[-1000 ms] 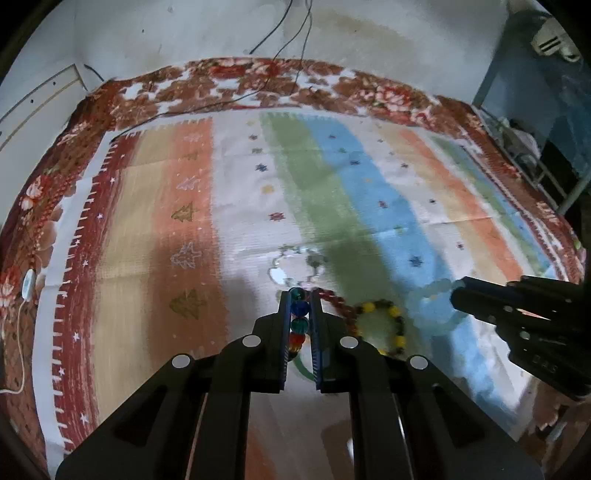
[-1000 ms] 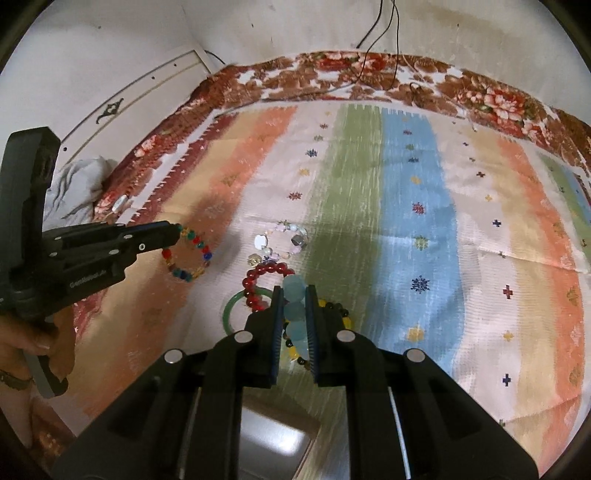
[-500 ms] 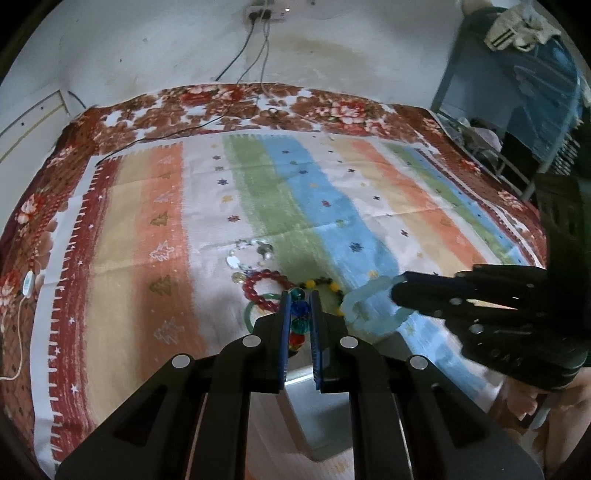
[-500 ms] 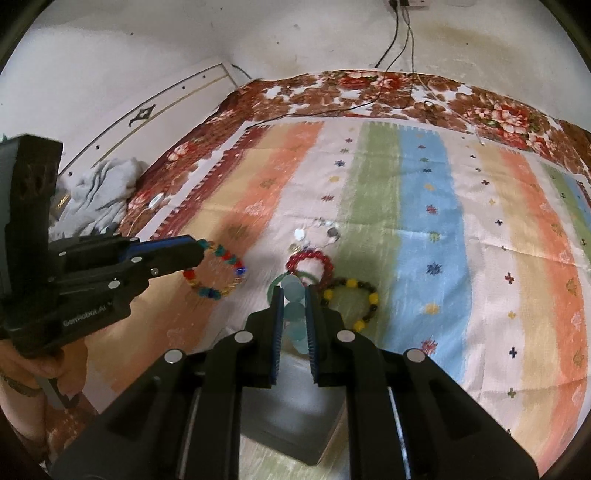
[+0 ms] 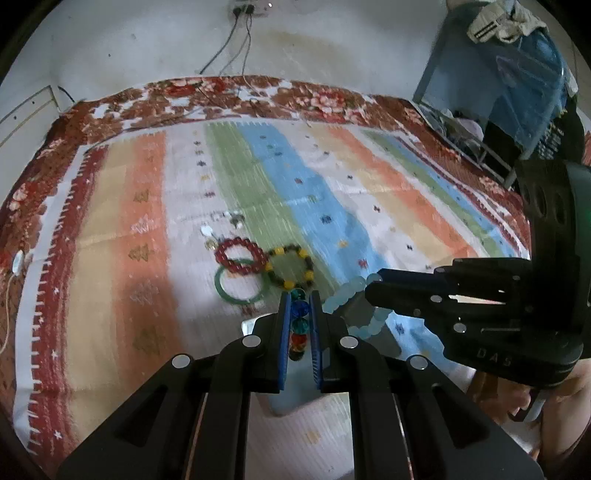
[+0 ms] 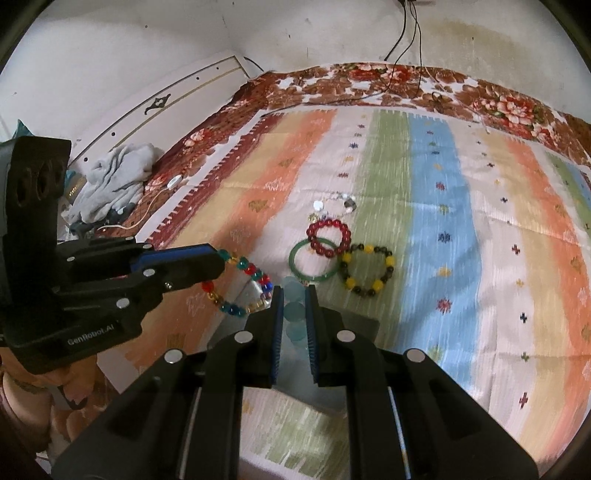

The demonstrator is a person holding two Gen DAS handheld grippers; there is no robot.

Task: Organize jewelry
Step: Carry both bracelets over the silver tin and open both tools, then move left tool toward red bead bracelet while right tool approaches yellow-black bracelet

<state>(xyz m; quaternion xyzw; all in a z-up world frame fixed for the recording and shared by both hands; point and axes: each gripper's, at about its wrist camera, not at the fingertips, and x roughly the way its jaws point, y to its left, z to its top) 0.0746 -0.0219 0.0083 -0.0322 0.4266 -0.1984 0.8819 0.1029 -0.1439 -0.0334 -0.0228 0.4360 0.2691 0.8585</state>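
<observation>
We see a striped cloth [image 6: 436, 206] in orange, green and blue bands spread over a red floral bedspread [image 6: 369, 88]. A couple of black cables [image 6: 402, 33] hang down the white wall [image 5: 332, 44]. A crumpled grey towel [image 6: 110, 177] sits off the side, plus a blue rack [image 5: 498, 74] with clothes.

My left gripper [image 5: 300, 295] and right gripper [image 6: 294, 291] are matte black plastic with blue ribbed pads and round silver screws along the fingers. Each body is blocky (one reads "GenRobot.AI" in white, the other "DAS"), with three round holes.
</observation>
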